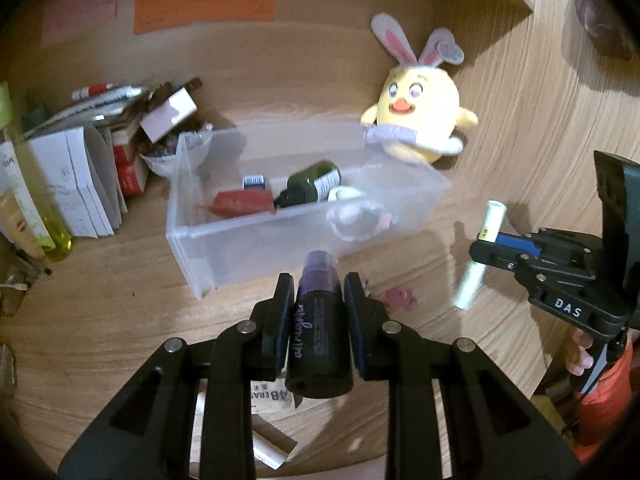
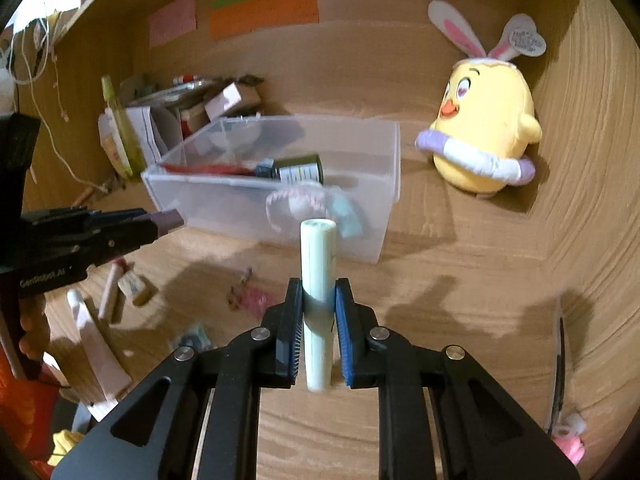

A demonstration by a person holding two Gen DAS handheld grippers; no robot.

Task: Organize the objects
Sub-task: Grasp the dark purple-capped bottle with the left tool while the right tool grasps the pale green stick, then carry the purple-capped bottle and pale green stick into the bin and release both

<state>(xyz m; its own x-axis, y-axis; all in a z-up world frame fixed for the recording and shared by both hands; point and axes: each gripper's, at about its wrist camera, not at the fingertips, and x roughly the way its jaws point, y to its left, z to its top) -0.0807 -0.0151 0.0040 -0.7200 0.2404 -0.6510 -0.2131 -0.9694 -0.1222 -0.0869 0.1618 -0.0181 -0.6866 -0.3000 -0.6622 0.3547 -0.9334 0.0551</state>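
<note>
Wooden bench scene, both claws loaded for the clear bin: left claw clamps a dark spray bottle, right claw clamps a pale tube, likely next to drop in.

You are working at a wooden desk in a home, most likely a bedroom or study nook. Wood-grain panels enclose the desk at the back and right side. Coloured paper notes are stuck on the back panel. A yellow plush chick with rabbit ears sits in the back right corner. Papers, small boxes and bottles are piled at the back left corner. A clear plastic bin near the back edge contains small cosmetic bottles and tubes.
</note>
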